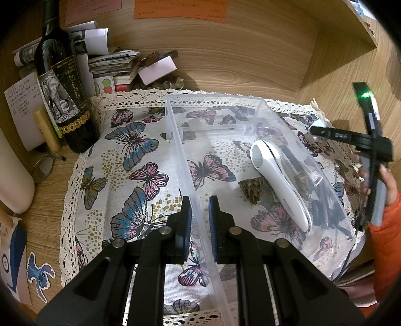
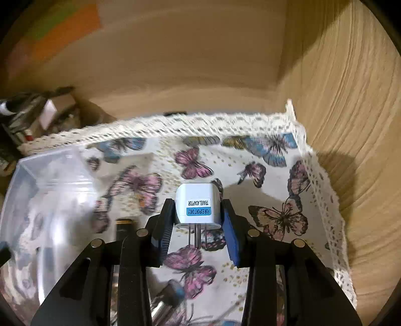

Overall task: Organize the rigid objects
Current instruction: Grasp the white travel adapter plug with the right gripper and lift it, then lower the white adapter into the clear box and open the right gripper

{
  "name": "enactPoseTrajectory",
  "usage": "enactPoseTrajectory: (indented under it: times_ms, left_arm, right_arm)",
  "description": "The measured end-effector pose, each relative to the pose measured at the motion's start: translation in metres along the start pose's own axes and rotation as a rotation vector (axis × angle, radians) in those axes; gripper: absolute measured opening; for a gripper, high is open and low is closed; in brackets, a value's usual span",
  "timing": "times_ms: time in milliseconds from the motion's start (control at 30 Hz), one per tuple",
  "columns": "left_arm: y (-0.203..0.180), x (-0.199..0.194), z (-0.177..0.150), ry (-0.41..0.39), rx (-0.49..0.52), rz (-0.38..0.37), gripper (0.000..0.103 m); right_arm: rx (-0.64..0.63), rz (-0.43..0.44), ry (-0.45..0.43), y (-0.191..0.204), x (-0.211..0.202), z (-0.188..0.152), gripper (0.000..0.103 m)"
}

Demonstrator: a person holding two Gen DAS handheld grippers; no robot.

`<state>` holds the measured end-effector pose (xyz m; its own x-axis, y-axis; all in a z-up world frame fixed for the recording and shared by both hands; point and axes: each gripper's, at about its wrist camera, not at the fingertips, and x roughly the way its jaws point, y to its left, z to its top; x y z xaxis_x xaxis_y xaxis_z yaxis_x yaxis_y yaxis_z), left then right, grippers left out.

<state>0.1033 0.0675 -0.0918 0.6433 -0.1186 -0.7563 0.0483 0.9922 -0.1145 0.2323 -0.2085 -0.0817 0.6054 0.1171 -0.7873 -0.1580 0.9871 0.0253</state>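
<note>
Clear glossy plastic bin (image 1: 250, 120); lace-edged cloth mat (image 1: 105, 150); seemingly wood desk (image 1: 45, 190).

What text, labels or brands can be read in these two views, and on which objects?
"FOR EXPORT ONLY": blue label on the white plug adapter.
"TRAVEL ADAPTOR": white label on the same adapter.
Wine bottle: script and small print on the elephant label, too blurred to read.
Orange note and handwritten paper: too small to read.
White handheld device: handle marking unreadable.

Bin mostly open on its left side

My way into the clear bin (image 1: 175, 130) stood free at left; a white device (image 1: 278, 183) crowded its right wall, a wine bottle (image 1: 62, 95) blocked beyond.
</note>
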Motion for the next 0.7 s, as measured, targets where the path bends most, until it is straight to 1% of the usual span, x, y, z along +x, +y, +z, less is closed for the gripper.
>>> enactPoseTrajectory:
  times_ms: [233,433,567,700]
  left_arm:
    - [0.001,0.0,0.0,-0.001,0.002,-0.001,0.013]
    - [0.001,0.0,0.0,0.0,0.003,-0.002,0.013]
    - [0.001,0.0,0.0,0.0,0.002,-0.002,0.013]
    - [0.001,0.0,0.0,-0.001,0.002,-0.002,0.013]
  right_arm:
    - [-0.057,0.045,-0.104,0.021,-0.052,0.001,0.034]
    - [-0.111,0.096,-0.163,0.045,-0.065,0.004,0.034]
    - [-0.142,0.138,-0.178,0.064,-0.072,0.002,0.034]
    - [-0.178,0.187,-0.171,0.081,-0.073,-0.003,0.034]
